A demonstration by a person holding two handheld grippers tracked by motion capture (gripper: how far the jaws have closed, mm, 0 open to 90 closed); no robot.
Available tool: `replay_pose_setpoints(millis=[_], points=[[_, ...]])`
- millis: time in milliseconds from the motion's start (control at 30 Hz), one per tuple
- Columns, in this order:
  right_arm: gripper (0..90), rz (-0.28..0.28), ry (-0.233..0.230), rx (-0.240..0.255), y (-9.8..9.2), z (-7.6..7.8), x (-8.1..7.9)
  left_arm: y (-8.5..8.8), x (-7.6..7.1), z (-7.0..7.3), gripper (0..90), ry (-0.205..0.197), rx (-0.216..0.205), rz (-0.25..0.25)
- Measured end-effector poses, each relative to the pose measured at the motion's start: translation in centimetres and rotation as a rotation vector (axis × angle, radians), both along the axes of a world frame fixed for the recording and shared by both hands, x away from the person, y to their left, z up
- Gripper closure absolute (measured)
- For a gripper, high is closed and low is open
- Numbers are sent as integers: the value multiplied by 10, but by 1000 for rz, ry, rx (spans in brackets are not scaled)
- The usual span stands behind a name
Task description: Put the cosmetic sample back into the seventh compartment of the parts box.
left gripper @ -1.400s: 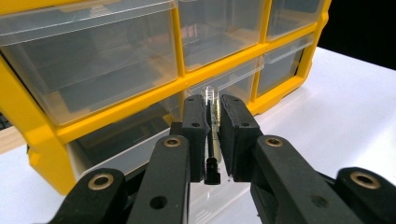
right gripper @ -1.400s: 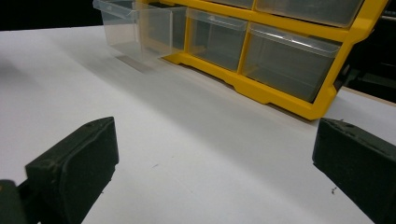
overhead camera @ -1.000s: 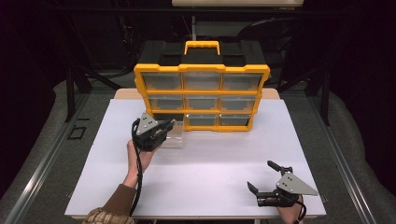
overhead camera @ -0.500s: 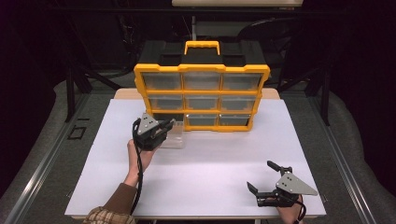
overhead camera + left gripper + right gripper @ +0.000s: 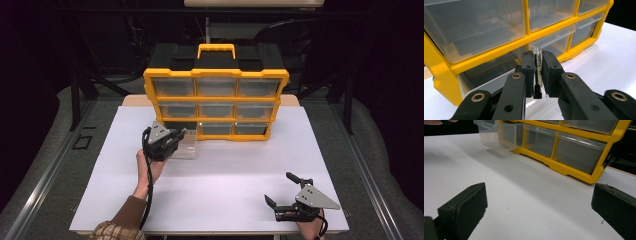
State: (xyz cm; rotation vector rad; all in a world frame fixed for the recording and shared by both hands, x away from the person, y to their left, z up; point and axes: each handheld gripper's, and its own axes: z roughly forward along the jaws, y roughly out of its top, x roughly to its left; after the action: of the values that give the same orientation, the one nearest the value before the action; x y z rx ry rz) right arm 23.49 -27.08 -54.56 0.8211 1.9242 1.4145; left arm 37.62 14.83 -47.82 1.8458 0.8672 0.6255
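**Setting:** dark room, white tabletop [image 5: 220,200], grey floor around it. Clock refs = high view, table centre as hub.

**1. Right gripper** [image 5: 279,187]: near edge, approx. 5 o'clock. Jaws wide apart, nothing betw. them; its own view has bare table betw. the pads [image 5: 464,207]. Idle.

**2. Plaid sleeve** [image 5: 112,231] **+ left hand** [image 5: 147,167]: approx. 7–8 o'clock, forearm running up toward 10.

**3. Left gripper** [image 5: 176,136]: approx. 10 o'clock, pointing at the organiser's bottom row. Jaws clamped tight on the front lip of item 4; in its own view [image 5: 538,67] the clear wall stands upright betw. the pads, both touching it.

**4. Clear drawer** [image 5: 189,149]: bottom-left bay, approx. 11 o'clock. Pulled part-way out, front end over the table, rear still in the bay by the look of it. Contents: none seen. Also in the right gripper view [image 5: 496,135], jutting from the frame.

**5. Yellow organiser** [image 5: 216,102]: 12 o'clock, upright, 3 x 3 clear drawers, other eight flush. Yellow carry handle [image 5: 216,49] on top, black back.

**Change vs. a sec ago:** minimal. Left gripper sits a touch nearer 9–10 o'clock, drawer out about as far as it was; right gripper same spot, same spread.

**Reading:** pull is in hand but slow or paused; drawer not yet free of the bay. Est. next: keep drawing straight back toward 6–7 o'clock, level, so the thin lip doesn't slip from the pads.
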Motion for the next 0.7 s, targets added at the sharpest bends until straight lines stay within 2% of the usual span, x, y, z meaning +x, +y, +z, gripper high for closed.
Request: replay_pose_setpoints(millis=[700], points=[[0,6,5,-1,1,0,0,-1,5,-9,807,30,30,7]])
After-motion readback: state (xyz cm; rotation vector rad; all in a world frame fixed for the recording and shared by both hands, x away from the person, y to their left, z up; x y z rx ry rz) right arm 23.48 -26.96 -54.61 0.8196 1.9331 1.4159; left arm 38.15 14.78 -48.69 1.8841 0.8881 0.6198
